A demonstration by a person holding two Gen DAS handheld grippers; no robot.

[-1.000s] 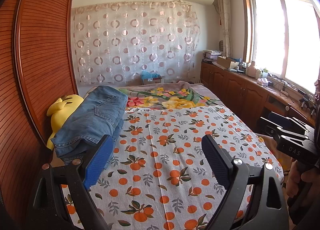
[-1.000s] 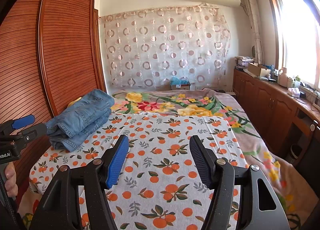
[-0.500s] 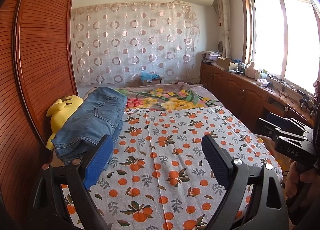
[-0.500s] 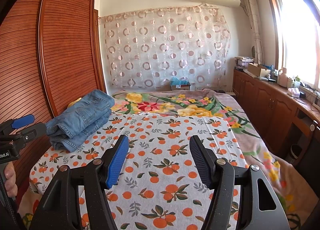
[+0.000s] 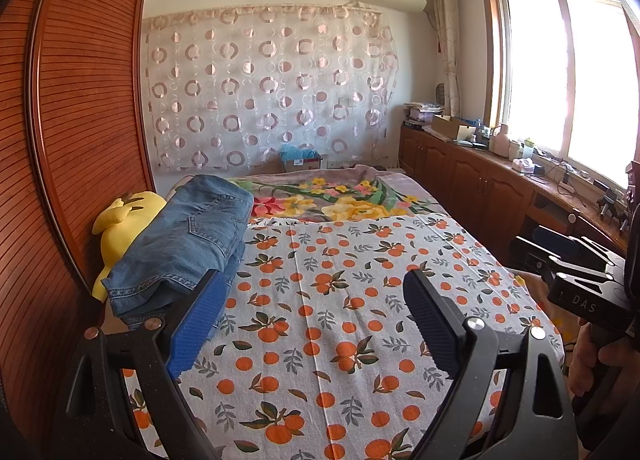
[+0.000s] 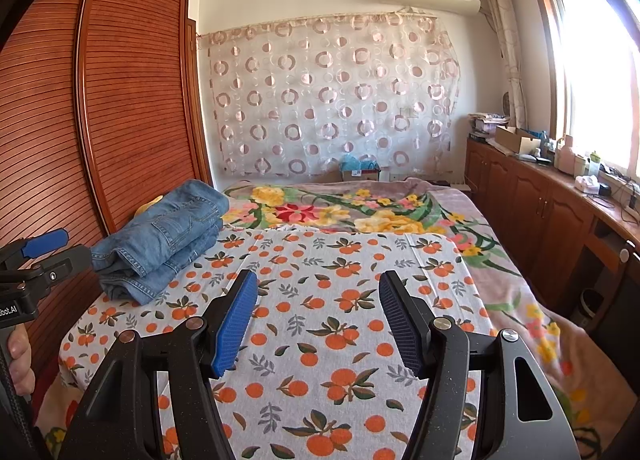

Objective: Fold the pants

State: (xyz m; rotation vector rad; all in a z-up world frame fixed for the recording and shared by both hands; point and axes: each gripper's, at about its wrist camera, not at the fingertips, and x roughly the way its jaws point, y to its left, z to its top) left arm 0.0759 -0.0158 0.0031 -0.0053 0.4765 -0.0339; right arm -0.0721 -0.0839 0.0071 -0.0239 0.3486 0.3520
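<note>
Blue denim pants [image 5: 184, 244] lie folded in a stack at the left edge of the bed, on the orange-print sheet [image 5: 332, 300]. They also show in the right wrist view [image 6: 164, 236]. My left gripper [image 5: 312, 300] is open and empty, held above the sheet just right of the pants. My right gripper [image 6: 318, 300] is open and empty above the middle of the sheet. The right gripper's body shows at the right edge of the left wrist view [image 5: 580, 288]. The left gripper's body shows at the left edge of the right wrist view [image 6: 36, 260].
A yellow plush toy [image 5: 124, 219] lies behind the pants against the wooden wardrobe [image 5: 80, 119]. A floral blanket [image 5: 340, 199] covers the far bed. Wooden cabinets [image 5: 480, 187] with clutter run under the window on the right.
</note>
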